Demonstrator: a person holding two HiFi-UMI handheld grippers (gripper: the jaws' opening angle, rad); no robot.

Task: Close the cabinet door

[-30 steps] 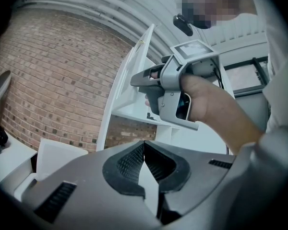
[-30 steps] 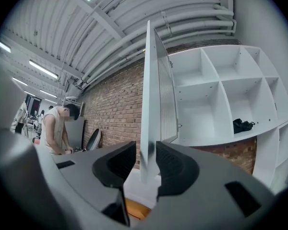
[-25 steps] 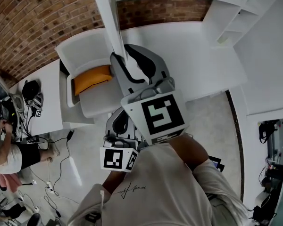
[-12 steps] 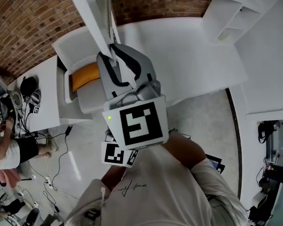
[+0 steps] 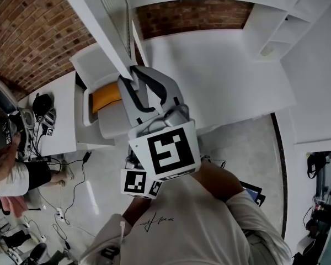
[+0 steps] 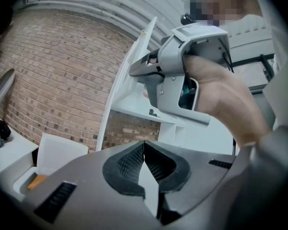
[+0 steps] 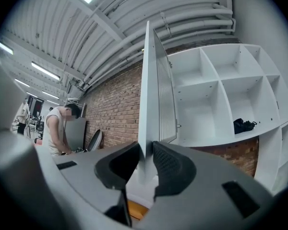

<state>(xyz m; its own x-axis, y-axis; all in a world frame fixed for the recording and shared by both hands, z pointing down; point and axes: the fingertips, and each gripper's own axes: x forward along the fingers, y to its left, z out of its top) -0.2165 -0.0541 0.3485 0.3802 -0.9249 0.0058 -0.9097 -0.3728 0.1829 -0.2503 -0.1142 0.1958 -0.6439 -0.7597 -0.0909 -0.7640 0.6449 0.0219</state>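
Right gripper view
- Cabinet door (image 7: 150, 95): tall white flat panel seen edge-on and upright; its ribbed, pale face is turned toward the shelves; it stands swung out, open, left of the cabinet
- Right gripper (image 7: 146, 159): grey two-jaw tool with black ribbed pads; clenched on the lower part of the door's edge, one pad against each face
- Cabinet: white open shelf unit (image 7: 221, 90) of square compartments; a dark bundle (image 7: 242, 125) lies in one lower compartment
- Surroundings: red brick wall (image 7: 113, 109) behind the door; a standing person (image 7: 57, 128) far left; a patch of orange cushion (image 7: 138, 212) shows below the jaws

Left gripper view
- Left gripper (image 6: 144, 145): grey, with black ribbed pads; the pads are closed tip to tip with nothing between them
- Beyond the jaws: the person's hand (image 6: 225, 99) is wrapped round the right gripper's grey handle; the white door rises aslant behind it, against the brick wall
- Position: apart from the door and below the right gripper

Head view
- Door: a white bar running from the upper left down to the right gripper's jaws; its ribbed face shows along the upper side
- Seat: white moulded chair (image 5: 94, 65) holding the orange cushion, just left of the gripped edge
- Marker cubes: the right gripper's large cube (image 5: 168, 150) is above the torso; the left gripper's smaller cube (image 5: 138, 182) is lower, close to the person's shirt
- Surface: white counter (image 5: 220, 70) to the right of the door; the shelf unit is at the upper right
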